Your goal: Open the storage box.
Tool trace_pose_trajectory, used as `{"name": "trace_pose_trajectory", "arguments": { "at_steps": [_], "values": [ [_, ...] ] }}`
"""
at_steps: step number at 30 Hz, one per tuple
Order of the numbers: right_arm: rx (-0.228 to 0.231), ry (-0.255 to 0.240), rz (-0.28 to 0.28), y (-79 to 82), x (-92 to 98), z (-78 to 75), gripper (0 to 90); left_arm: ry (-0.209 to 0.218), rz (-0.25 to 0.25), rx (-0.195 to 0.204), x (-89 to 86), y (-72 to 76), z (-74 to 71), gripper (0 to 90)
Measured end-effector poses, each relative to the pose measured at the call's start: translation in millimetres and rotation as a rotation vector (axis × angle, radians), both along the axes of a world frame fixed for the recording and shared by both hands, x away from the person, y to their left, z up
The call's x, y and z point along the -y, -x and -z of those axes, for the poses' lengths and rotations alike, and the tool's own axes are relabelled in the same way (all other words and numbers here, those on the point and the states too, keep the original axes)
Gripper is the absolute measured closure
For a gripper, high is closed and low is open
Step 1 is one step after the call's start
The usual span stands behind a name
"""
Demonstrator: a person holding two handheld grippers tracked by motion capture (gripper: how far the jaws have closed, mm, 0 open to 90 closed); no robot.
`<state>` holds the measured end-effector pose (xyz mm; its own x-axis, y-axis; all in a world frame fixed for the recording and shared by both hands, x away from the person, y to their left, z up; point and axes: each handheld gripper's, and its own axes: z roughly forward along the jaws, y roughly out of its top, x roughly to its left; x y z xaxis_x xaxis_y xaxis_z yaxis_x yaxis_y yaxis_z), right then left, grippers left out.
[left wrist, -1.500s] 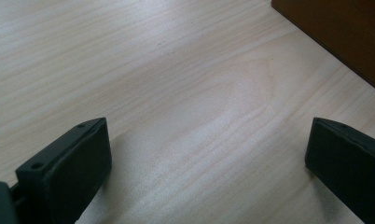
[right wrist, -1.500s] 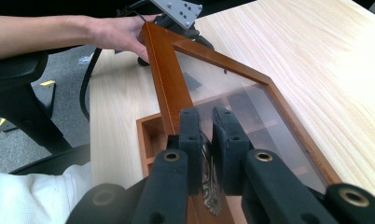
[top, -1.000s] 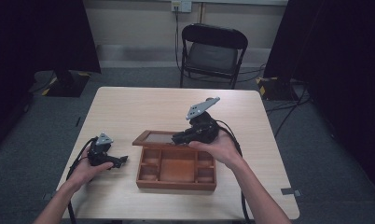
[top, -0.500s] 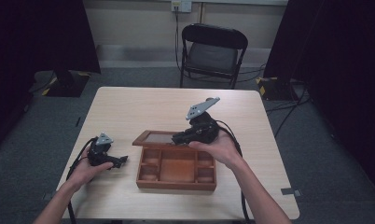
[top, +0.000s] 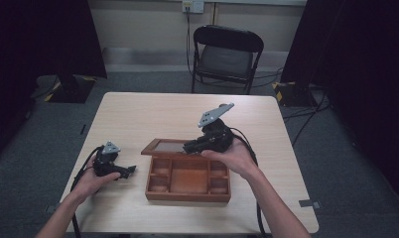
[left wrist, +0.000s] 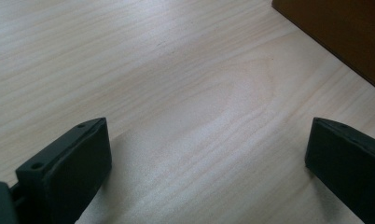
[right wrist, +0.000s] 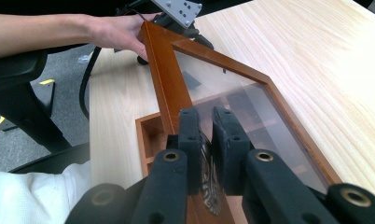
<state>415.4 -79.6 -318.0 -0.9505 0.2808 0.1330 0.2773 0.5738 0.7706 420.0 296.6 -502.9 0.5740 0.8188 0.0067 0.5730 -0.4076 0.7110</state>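
Note:
A brown wooden box (top: 187, 192) with several compartments sits at the middle front of the table. Its glass-paned lid (top: 164, 147) is lifted and tilted above the box's back part. My right gripper (top: 191, 147) is shut on the lid's wooden frame (right wrist: 164, 79), its jaws (right wrist: 206, 140) pinching the edge at a small metal clasp. My left gripper (top: 128, 170) rests on the table left of the box. Its jaws stand wide open (left wrist: 209, 154) over bare wood, with the box's corner (left wrist: 337, 32) ahead to the right.
The light wooden table (top: 138, 114) has free room behind and to the left of the box. A black folding chair (top: 226, 57) stands beyond the far edge. Cables trail from both grippers toward the front edge. Dark curtains hang on both sides.

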Motion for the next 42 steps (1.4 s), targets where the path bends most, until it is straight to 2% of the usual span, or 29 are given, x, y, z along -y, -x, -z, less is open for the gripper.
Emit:
{"name": "trace_pose_trajectory", "arguments": {
  "at_steps": [42],
  "values": [
    [0.008,0.009,0.001,-0.6,-0.2,-1.9,82.3,0.002,0.001,0.001,0.0,-0.1,0.1,0.0]
  ]
}}
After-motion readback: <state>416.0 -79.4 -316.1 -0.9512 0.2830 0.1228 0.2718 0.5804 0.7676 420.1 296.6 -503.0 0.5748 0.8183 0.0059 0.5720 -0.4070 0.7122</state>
